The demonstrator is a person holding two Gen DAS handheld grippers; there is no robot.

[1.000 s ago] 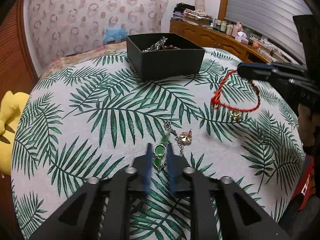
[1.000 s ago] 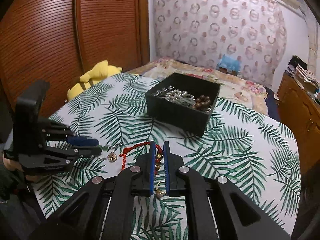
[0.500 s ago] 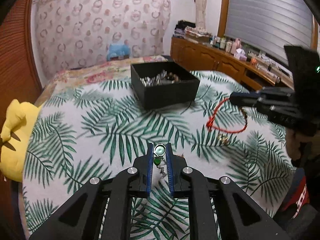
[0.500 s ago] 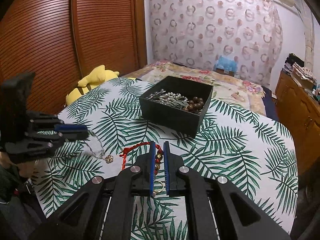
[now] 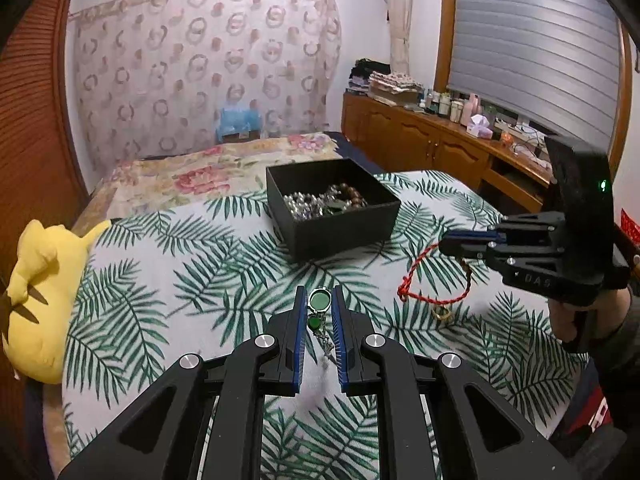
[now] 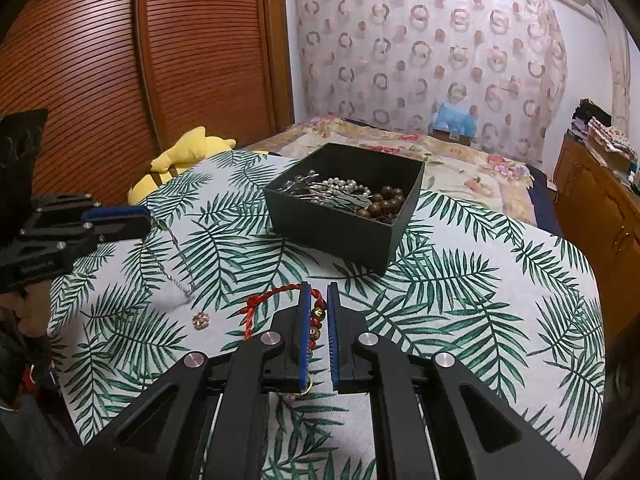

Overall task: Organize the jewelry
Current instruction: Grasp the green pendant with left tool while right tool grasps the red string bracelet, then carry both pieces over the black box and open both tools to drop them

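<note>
Two hand-held grippers — left pinching one green-stone necklace, right pinching one red cord bracelet.

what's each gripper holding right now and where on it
Left gripper pinches the green-stone necklace at its stones, chain dangling. Right gripper grips the red cord bracelet at its beaded section.

The left gripper pinches a green-stoned silver necklace above the palm-leaf tablecloth; the open black cardboard box sits beyond.
</note>
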